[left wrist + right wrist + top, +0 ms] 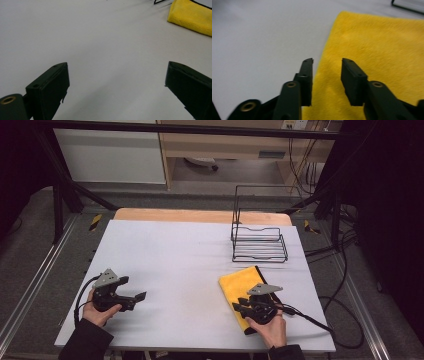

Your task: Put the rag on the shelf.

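A folded yellow cloth (239, 282) lies flat on the white table (175, 255), right of centre near the front edge. My right gripper (236, 308) hovers over the cloth's near left edge and points left. In the right gripper view its jaws (327, 61) stand a little apart, open, above the cloth (382, 50), with nothing pinched between them. My left gripper (140, 296) is held near the front left of the table and points right. Its jaws (117, 67) are spread wide over bare table, and the cloth (192, 15) lies well ahead of them.
A black wire rack (258, 242) stands behind the cloth at the back right of the table. Cables (320, 322) trail off the table's right side. A wooden strip (200, 215) runs along the far edge.
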Action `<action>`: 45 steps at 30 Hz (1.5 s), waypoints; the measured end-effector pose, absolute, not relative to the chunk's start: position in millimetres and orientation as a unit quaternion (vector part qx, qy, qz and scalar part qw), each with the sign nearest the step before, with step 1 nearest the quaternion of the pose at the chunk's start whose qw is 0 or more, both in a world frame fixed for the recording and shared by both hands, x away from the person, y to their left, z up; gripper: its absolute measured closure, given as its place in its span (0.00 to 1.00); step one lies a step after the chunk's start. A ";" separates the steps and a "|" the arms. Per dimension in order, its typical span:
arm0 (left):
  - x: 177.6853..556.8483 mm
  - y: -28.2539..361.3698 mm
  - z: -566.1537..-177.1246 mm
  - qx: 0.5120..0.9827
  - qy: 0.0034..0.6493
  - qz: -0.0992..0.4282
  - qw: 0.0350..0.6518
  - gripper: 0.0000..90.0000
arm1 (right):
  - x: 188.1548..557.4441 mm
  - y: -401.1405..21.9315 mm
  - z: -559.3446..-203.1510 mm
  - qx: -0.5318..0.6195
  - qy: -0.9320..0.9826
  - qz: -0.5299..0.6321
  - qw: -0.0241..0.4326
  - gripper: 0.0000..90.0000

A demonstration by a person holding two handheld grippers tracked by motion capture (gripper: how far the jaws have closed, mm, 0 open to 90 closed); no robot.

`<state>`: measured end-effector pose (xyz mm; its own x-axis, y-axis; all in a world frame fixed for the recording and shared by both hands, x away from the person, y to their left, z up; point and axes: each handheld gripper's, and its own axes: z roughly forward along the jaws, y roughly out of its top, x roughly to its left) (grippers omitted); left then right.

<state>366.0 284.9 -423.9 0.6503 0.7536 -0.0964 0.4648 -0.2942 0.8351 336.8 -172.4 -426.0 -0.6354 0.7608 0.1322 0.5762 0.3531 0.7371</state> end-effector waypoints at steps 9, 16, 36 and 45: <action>375.3 247.9 -415.1 0.792 0.386 0.151 0.448 0.04 | 374.4 -225.7 -418.2 0.424 0.777 0.441 0.149 0.34; 385.5 196.8 -412.6 0.801 0.374 0.138 0.447 0.04 | 409.9 -246.1 -430.7 0.451 0.776 0.414 0.148 0.42; 408.3 120.5 -415.4 0.801 0.374 0.110 0.453 0.11 | 415.1 -252.5 -447.9 0.499 0.771 0.384 0.092 0.89; 420.7 72.8 -420.0 0.807 0.380 0.100 0.441 0.20 | 391.9 -256.1 -437.2 0.542 0.755 0.350 0.116 0.89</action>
